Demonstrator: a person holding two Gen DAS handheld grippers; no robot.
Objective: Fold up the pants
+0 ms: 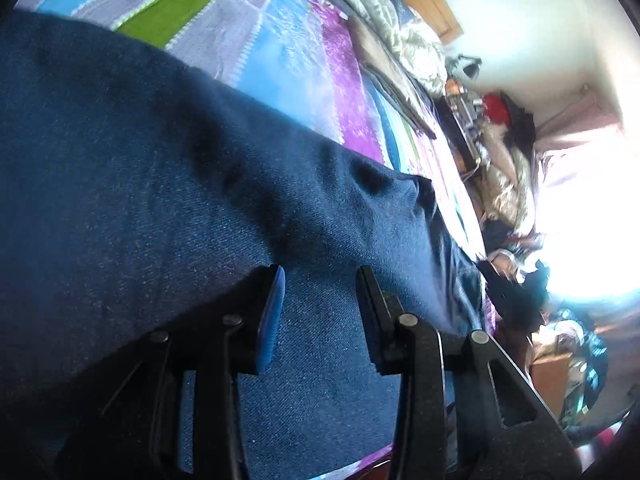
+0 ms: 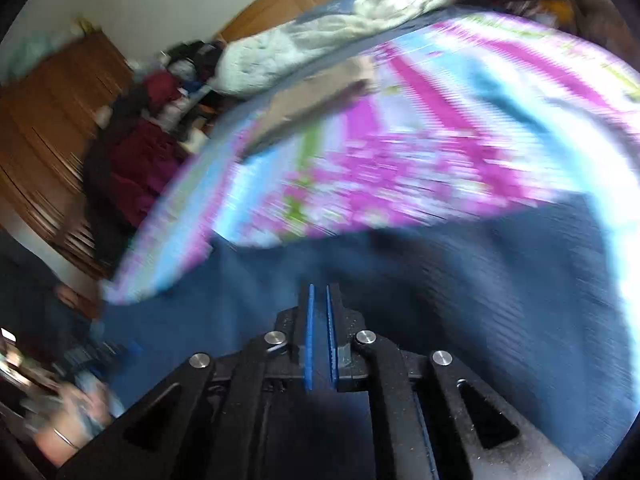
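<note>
Dark blue denim pants [image 1: 160, 200] lie across a colourful striped bedspread [image 1: 280, 40] and fill most of the left wrist view. My left gripper [image 1: 320, 280] is low over the denim, open, with bare cloth showing between its fingers. The right wrist view is blurred by motion. There the pants [image 2: 480, 280] spread around and beyond my right gripper [image 2: 320, 292]. Its blue pads [image 2: 309, 332] stand almost together, with only a thin slit between them, and seem to pinch the denim. The bedspread [image 2: 440, 140] stretches behind.
A pale crumpled quilt [image 2: 320, 36] lies along the far side of the bed, also in the left wrist view as the quilt [image 1: 392, 20]. A wooden cupboard [image 2: 48, 120] and a pile of dark red clothes [image 2: 140, 152] stand beside the bed. Clutter [image 1: 504, 140] and a glaring window [image 1: 592, 220] are at the right.
</note>
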